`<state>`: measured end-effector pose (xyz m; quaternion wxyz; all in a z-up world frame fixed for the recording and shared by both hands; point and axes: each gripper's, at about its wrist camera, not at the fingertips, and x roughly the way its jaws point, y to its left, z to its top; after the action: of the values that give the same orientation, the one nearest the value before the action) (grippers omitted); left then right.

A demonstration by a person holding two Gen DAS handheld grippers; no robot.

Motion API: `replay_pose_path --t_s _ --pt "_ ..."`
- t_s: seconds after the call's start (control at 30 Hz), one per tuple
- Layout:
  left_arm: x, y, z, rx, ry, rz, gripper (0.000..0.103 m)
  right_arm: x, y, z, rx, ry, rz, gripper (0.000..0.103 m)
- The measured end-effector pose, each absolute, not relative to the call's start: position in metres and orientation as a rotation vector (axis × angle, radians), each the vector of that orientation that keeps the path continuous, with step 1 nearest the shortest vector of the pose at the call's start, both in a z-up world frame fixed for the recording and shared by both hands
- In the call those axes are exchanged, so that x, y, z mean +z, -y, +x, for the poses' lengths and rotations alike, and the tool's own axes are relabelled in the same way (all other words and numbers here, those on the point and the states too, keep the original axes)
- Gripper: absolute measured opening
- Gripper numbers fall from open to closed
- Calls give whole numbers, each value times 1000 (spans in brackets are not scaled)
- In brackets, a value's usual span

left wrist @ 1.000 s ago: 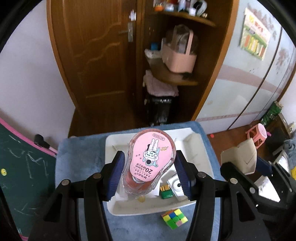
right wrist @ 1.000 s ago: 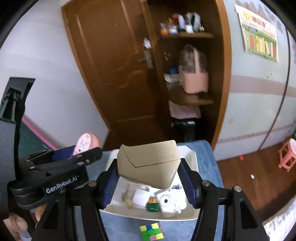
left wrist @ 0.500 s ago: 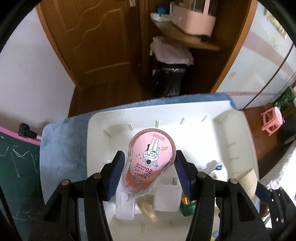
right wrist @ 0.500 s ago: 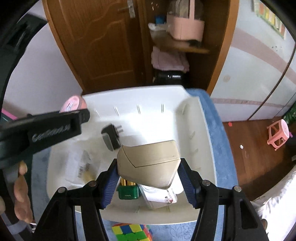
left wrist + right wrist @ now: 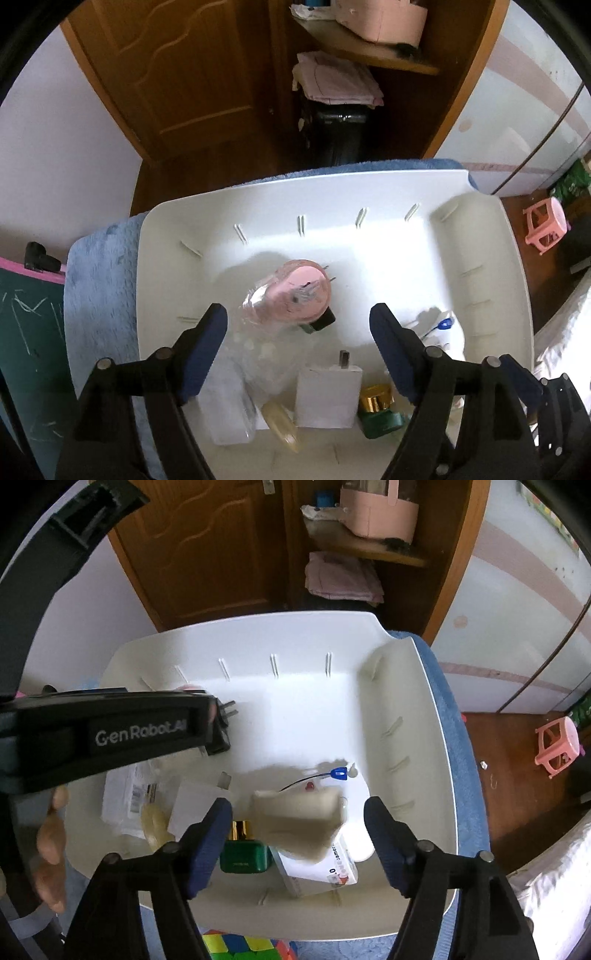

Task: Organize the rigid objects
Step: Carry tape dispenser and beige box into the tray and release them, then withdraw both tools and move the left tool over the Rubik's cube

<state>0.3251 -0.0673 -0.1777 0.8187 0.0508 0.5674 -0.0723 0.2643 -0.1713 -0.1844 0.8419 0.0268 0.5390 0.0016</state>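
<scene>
A white bin (image 5: 480, 236) (image 5: 406, 672) sits on a blue cloth. My left gripper (image 5: 297, 332) is open above it; the pink tape dispenser (image 5: 295, 299) is blurred below the jaws, free of them, over a black plug. My right gripper (image 5: 297, 825) is open; the beige box (image 5: 299, 819) is blurred between and below its jaws, free of them, above a camera box (image 5: 325, 871). The bin also holds a white adapter (image 5: 328, 395), a green bottle with gold cap (image 5: 242, 853) and a tape roll (image 5: 280, 424).
A coloured puzzle cube (image 5: 240, 943) lies on the blue cloth (image 5: 99, 295) in front of the bin. A green chalkboard (image 5: 26, 350) is at the left. A wooden door and shelves stand behind; a pink stool (image 5: 557, 746) is on the floor at right.
Both grippers have opened over the bin. The pink tape dispenser and the beige box have left the jaws and are dropping into the bin.
</scene>
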Motion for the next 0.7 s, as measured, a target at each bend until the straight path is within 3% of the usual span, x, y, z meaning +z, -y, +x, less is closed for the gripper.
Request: replay_pose_path --t_s 0.7 --pt "-102 62 252 -157 -1063 59 82 -124 185 191 82 -982 107 79"
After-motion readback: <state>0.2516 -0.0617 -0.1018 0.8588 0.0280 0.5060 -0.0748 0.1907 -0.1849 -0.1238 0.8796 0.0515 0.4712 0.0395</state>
